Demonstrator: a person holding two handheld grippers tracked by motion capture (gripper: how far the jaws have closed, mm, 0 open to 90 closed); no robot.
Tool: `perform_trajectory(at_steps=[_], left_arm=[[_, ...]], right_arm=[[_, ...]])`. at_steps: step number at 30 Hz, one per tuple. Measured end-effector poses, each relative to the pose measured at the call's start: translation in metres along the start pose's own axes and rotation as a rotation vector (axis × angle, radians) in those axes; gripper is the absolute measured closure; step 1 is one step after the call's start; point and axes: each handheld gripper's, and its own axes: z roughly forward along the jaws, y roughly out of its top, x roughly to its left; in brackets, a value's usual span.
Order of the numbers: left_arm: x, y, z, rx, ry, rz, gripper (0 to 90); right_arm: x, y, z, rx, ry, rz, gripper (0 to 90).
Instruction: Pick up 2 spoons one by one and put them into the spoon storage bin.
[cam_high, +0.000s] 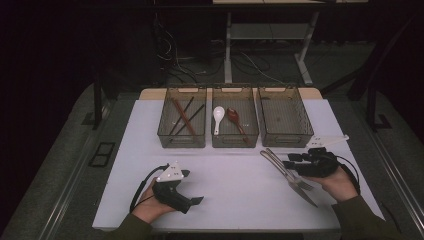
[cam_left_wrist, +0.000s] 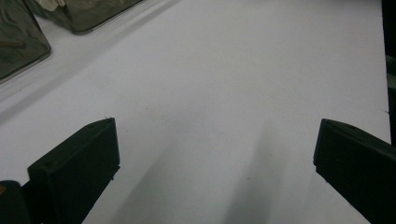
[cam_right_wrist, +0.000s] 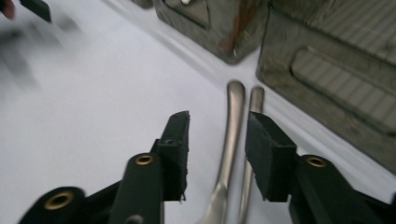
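Two metal utensils (cam_high: 289, 171) lie side by side on the white table top, handles toward the trays; one is a fork (cam_high: 303, 185). My right gripper (cam_high: 288, 161) reaches over their handles from the right. In the right gripper view its jaws (cam_right_wrist: 217, 123) stand apart around one silver handle (cam_right_wrist: 232, 126) without pressing it. The second handle (cam_right_wrist: 256, 100) runs just behind the right jaw. My left gripper (cam_high: 192, 186) rests at the front left, held in a hand. Its jaws (cam_left_wrist: 215, 126) are wide open over bare table.
Three clear trays stand in a row at the back. The left tray (cam_high: 162, 120) holds chopsticks (cam_high: 184, 117). The middle tray (cam_high: 235, 143) holds a white spoon (cam_high: 218, 116) and a brown spoon (cam_high: 234, 119). The right tray (cam_high: 286, 142) has nothing in it.
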Motion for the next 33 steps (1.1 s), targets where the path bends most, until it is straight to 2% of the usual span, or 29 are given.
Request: perform_trajectory(at_steps=[4, 19, 25, 33], left_arm=[[0.001, 0.0, 0.0, 0.002, 0.001, 0.001, 0.0], [0.0, 0.0, 0.0, 0.007, 0.001, 0.004, 0.0], [-0.001, 0.0, 0.0, 0.003, 0.002, 0.006, 0.0], [-0.001, 0.0, 0.0, 0.005, 0.002, 0.004, 0.0]], right_arm=[[-0.002, -0.009, -0.003, 0.023, -0.016, 0.004, 64.9], [-0.014, -0.036, -0.018, 0.064, -0.048, 0.034, 67.1], [-0.014, -0.04, -0.013, 0.092, -0.048, 0.042, 68.7], [-0.014, -0.036, -0.002, 0.157, -0.063, 0.034, 69.3]])
